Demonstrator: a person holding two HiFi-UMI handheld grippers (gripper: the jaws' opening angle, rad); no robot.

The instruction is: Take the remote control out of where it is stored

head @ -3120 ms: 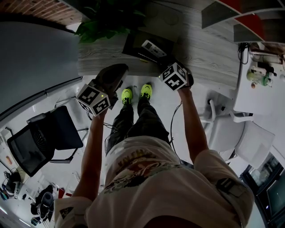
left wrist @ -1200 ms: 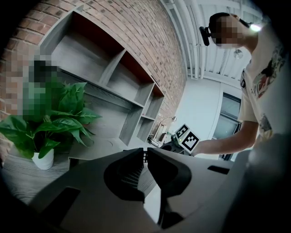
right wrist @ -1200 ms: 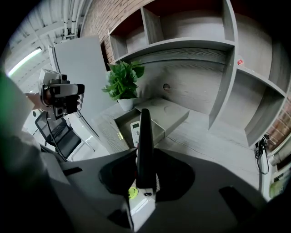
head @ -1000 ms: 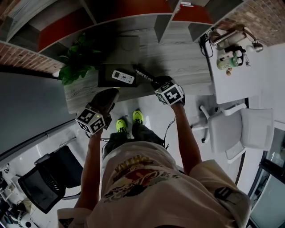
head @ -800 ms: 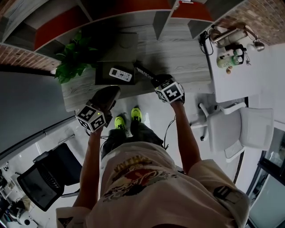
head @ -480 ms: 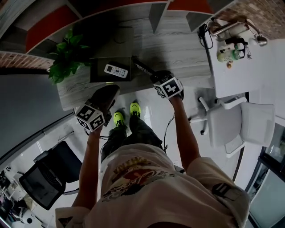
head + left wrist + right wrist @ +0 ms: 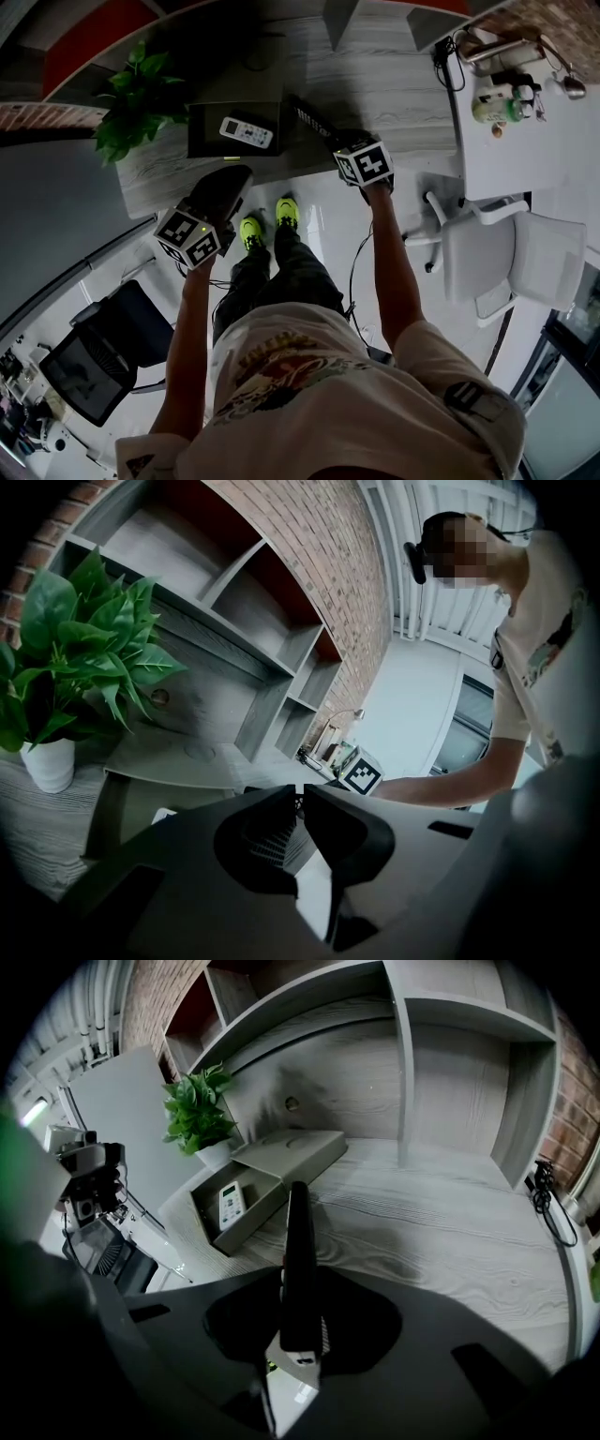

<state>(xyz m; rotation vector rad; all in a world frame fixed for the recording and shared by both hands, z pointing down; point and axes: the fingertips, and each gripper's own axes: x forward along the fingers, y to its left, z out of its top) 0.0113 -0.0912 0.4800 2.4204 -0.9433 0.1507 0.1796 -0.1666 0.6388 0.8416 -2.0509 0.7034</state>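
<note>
While the right gripper hangs over the front edge of the tabletop, its jaws are clamped on a black remote control. The remote's far end points at the right wall of the open box.

The box sits at the front edge near the left end. A plant stands just beside it at the left corner, and a white remote lies inside.

We see bare tabletop from the box rightward to a cable at the right end, and back to the shelf uprights, so there's plenty of room there.

The left gripper is off the front edge, over the floor, jaws together with nothing between them. A white chair stands off the right end, well apart from both arms.

Versus a second ago:
- We see the same grip on the black remote control.
- The white remote hasn't shifted in the box.
- The left gripper is still off the front edge.
</note>
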